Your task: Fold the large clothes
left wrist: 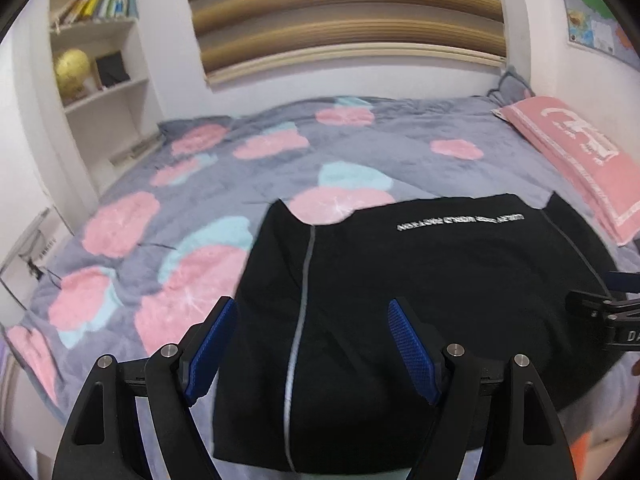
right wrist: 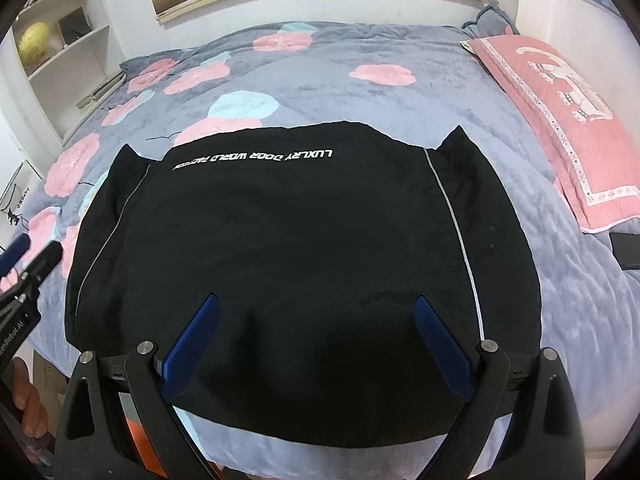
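Observation:
A black garment [left wrist: 420,300] with grey piping and white lettering lies flat on the bed, folded into a wide rectangle; it fills the right wrist view [right wrist: 300,240]. My left gripper [left wrist: 312,312] is open and empty above the garment's left part, near its near edge. My right gripper [right wrist: 316,304] is open and empty above the garment's near middle. The right gripper's body shows at the right edge of the left wrist view [left wrist: 608,312]. The left gripper shows at the left edge of the right wrist view [right wrist: 28,268].
The bed has a grey blanket with pink and blue blotches [left wrist: 180,220]. A pink pillow [right wrist: 560,120] lies at the right. White shelves with books and a gold globe [left wrist: 72,68] stand at the left. A dark flat object [right wrist: 626,248] lies at the right edge.

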`<state>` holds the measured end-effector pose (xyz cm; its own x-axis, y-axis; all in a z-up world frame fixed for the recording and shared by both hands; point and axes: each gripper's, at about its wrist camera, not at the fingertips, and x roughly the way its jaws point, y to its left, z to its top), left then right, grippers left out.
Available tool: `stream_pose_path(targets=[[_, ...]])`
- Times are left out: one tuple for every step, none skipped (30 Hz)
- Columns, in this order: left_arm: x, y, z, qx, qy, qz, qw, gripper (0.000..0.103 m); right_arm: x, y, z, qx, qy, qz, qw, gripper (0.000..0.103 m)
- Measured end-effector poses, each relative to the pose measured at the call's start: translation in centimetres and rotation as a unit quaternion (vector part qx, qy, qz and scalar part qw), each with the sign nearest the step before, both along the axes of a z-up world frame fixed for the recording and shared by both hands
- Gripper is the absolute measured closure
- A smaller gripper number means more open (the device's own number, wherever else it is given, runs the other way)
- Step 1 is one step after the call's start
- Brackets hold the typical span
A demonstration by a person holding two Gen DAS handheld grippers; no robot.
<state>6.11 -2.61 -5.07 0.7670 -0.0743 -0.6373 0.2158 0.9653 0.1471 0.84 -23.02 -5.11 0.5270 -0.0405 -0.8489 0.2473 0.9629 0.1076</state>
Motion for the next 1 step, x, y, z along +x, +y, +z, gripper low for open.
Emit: stream_pose_path(targets=[[0.20, -0.07, -0.11, 0.001, 0.005, -0.004, 1.0000, 0.024, 0.17, -0.05, -0.09, -0.001, 0.001, 0.000, 1.000, 0.004]])
